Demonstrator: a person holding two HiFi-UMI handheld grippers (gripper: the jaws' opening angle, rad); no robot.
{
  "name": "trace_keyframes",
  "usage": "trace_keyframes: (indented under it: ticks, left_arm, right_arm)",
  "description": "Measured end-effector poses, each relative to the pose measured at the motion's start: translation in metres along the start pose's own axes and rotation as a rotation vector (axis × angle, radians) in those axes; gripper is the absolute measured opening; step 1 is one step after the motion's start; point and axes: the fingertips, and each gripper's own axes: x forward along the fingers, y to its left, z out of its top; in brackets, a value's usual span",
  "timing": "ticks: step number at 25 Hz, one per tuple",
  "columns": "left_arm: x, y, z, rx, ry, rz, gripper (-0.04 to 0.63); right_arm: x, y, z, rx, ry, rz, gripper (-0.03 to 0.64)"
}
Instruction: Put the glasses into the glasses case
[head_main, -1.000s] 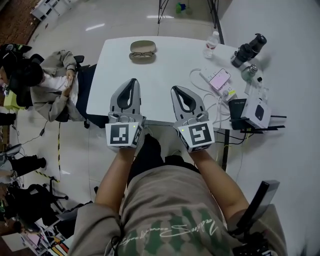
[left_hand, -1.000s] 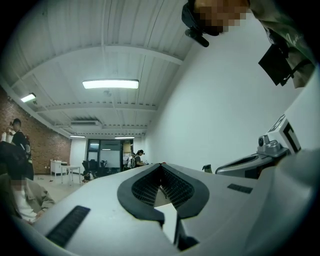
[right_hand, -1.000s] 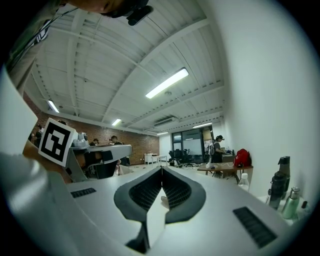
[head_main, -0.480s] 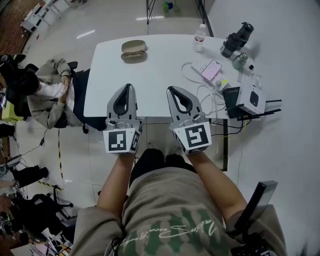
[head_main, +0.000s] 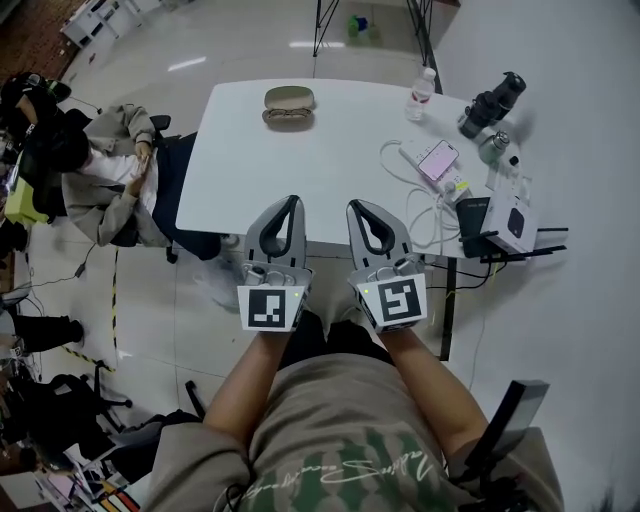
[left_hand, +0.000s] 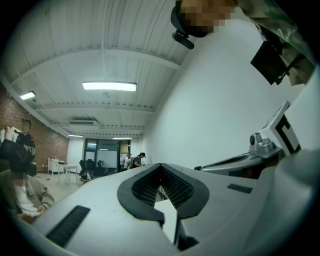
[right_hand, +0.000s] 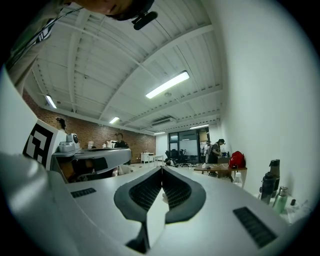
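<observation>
One glasses case, long axis left-right.

L tool shifted in twd R tool, gap btwn them narrower, both drawn back twd person, glasses case now farther ahead, straight off L tool tip

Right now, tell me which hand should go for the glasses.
Left. The glasses and case lie at the far edge of the table, almost straight ahead of the left tongs; the right tongs sit off to the side. Both are shut and empty.
</observation>
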Motion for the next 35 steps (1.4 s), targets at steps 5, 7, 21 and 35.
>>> trace_keyframes:
  ticks: [5,7,21,35]
  left_arm:
    - [-0.004,-0.001,0.003,-0.003,0.005,0.01,0.006]
    - [-0.007,-0.002,0.004,-0.022,0.013,0.019,0.006]
    - [-0.063,-0.019,0.016,-0.12,0.04,0.046,0.006]
    - [-0.128,-0.023,0.036,-0.119,0.027,-0.077,0.006]
  right_arm:
    - [-0.001,0.005,0.001,0.014,-0.007,-0.008,0.012]
    - [-0.003,0.006,0.003,0.006,0.005,-0.013,0.012]
    - [-0.071,0.009,0.013,-0.018,-0.007,-0.063,0.012]
    - [-0.108,0.081,0.035,-0.043,-0.026,-0.099,0.012]
